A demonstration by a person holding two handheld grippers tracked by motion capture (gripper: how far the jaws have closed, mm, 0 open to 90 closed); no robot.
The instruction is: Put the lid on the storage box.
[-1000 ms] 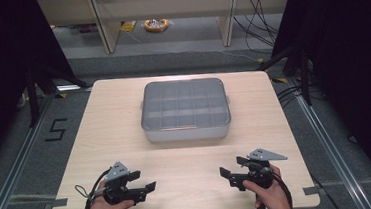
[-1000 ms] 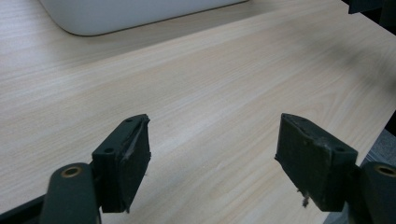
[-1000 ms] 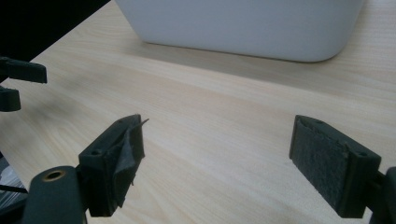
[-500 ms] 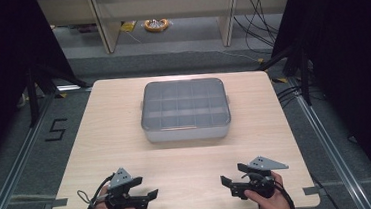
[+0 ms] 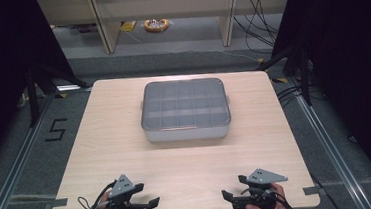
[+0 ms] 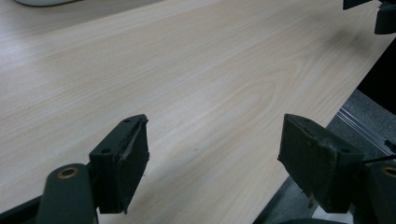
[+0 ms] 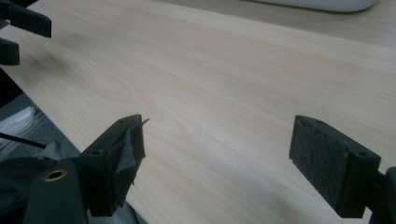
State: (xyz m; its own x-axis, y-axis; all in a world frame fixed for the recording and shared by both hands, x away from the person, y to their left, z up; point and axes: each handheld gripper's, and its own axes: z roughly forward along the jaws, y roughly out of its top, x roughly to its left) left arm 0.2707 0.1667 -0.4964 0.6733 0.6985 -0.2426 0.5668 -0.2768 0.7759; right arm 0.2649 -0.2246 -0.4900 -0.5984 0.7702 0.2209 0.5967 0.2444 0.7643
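A grey compartment box with a clear lid (image 5: pixel 185 109) sits shut in the middle of the wooden table (image 5: pixel 111 140). My left gripper (image 5: pixel 146 195) is at the near left edge, open, with nothing between its jaws. At the near right edge my right gripper (image 5: pixel 234 187) is open and empty as well. The left gripper view shows wide-apart jaws over bare wood (image 6: pixel 212 163), the box rim (image 6: pixel 42 2) far off and the right gripper's jaw tips (image 6: pixel 380 14). The right gripper view shows spread jaws (image 7: pixel 217 163), the box edge (image 7: pixel 322 3) and the left gripper (image 7: pixel 18 28).
A person's hands hold both grippers at the table's near edge. Beyond the table are shelf legs, loose cables (image 5: pixel 252 24) and a yellow object (image 5: pixel 156 25) on the floor. A "5" mark (image 5: pixel 55 130) lies on the floor to the left.
Both grippers have drawn back toward the near edge of the table, away from the box. They stay open. The box has not moved.
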